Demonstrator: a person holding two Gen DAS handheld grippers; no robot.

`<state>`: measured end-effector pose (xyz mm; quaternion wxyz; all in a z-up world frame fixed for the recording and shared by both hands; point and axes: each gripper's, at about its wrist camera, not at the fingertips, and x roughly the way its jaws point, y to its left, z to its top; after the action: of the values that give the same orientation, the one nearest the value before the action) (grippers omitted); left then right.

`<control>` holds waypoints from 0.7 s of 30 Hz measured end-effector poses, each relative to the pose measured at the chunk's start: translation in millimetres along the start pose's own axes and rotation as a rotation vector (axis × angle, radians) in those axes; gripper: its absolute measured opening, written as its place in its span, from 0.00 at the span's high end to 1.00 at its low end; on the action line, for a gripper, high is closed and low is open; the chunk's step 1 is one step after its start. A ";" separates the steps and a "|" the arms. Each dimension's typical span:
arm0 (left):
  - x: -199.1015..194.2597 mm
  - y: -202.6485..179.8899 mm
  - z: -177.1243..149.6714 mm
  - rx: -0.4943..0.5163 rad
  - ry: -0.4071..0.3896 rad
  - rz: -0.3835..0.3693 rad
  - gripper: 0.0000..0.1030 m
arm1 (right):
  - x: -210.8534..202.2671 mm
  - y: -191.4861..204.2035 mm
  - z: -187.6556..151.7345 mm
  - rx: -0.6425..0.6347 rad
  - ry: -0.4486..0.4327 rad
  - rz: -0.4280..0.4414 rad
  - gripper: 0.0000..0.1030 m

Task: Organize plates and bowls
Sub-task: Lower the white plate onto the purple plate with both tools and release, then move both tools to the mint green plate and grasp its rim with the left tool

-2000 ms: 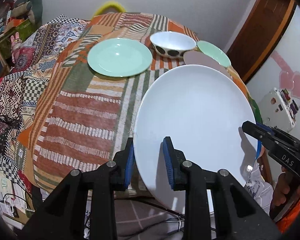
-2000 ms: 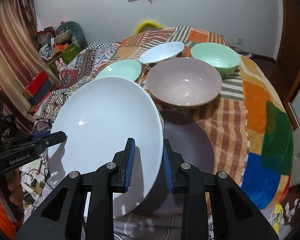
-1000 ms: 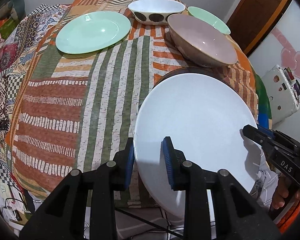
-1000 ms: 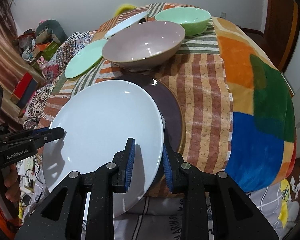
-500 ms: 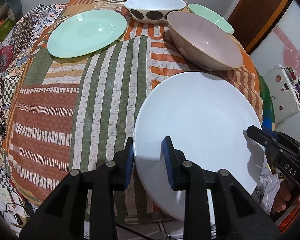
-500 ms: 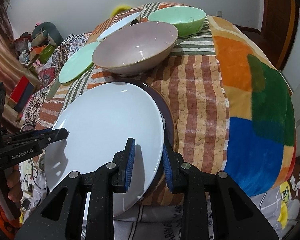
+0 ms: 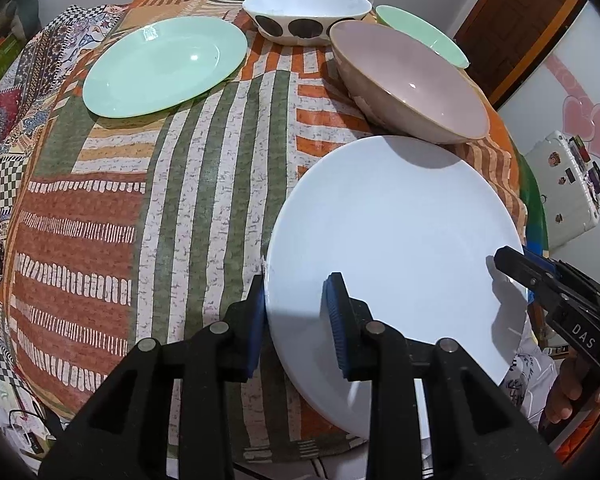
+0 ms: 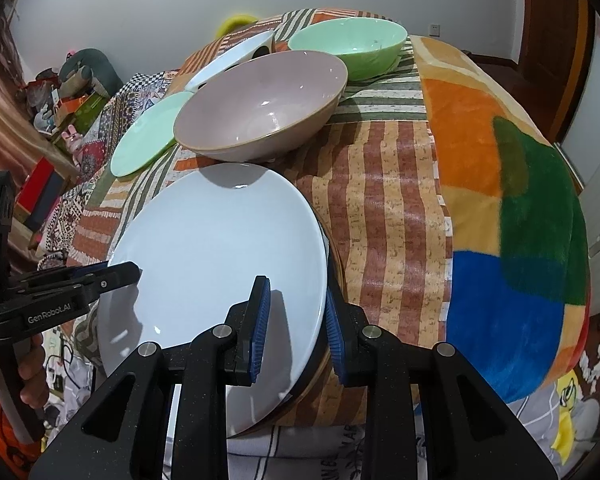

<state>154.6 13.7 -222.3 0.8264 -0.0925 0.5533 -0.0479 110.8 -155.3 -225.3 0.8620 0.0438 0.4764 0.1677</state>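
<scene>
Ahead of the black, blue-padded left gripper [image 7: 296,312]: white plate [image 7: 392,240], mauve bowl [image 7: 412,80], mint plate [image 7: 164,64], white bowl with black spots [image 7: 306,16], striped orange-green-white tablecloth [image 7: 180,184].

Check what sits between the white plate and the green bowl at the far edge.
The pink bowl sits between the white plate and the green bowl, clearest in the right wrist view.

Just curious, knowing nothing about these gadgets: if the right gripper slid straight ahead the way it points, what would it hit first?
Probably the large pinkish-grey ceramic bowl. The right gripper already straddles the rim of the big white round plate, and the bowl sits just beyond the plate's far edge, though depth is hard to judge.
</scene>
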 end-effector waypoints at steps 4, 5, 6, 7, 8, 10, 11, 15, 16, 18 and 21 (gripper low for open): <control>0.2 -2.0 -1.1 0.011 -0.004 0.007 0.70 | 0.4 0.3 -0.4 -0.004 -0.002 0.004 0.74; 0.2 -2.0 -1.2 0.011 -0.003 0.007 0.70 | 0.2 0.0 -0.3 -0.004 -0.002 0.006 0.74; 0.3 -1.6 -1.1 0.011 -0.001 0.005 0.70 | 0.2 -0.5 -0.3 -0.003 -0.001 0.007 0.74; 0.1 -0.8 -0.9 0.010 0.003 0.001 0.70 | 0.3 -0.3 -0.3 -0.002 0.000 0.008 0.74; 0.0 0.4 -0.3 0.006 0.008 -0.005 0.70 | 0.2 -0.5 -0.1 -0.003 0.002 0.009 0.74; -1.8 2.0 0.5 -0.004 0.007 -0.013 0.70 | 0.2 0.1 0.2 -0.006 0.006 0.006 0.74; -5.7 2.9 0.7 -0.002 -0.005 -0.011 0.69 | 0.1 0.4 0.5 -0.008 0.008 0.000 0.75; -26.3 6.5 1.1 0.005 -0.064 -0.001 0.62 | -3.0 0.1 0.7 -0.008 0.005 -0.021 0.75; -33.3 7.9 1.5 0.006 -0.083 0.000 0.61 | -5.0 0.4 1.0 -0.015 -0.007 -0.041 0.73; -44.5 10.7 2.4 0.005 -0.113 0.008 0.57 | -10.5 1.1 2.6 -0.033 -0.037 -0.083 0.67; -62.3 16.6 5.2 -0.001 -0.163 0.012 0.55 | -18.6 1.2 7.7 -0.036 -0.062 -0.087 0.65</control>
<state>135.2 41.8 -167.3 0.8688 -0.0932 0.4850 -0.0347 107.8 -159.7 -205.9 0.8835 0.0128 0.4477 0.1373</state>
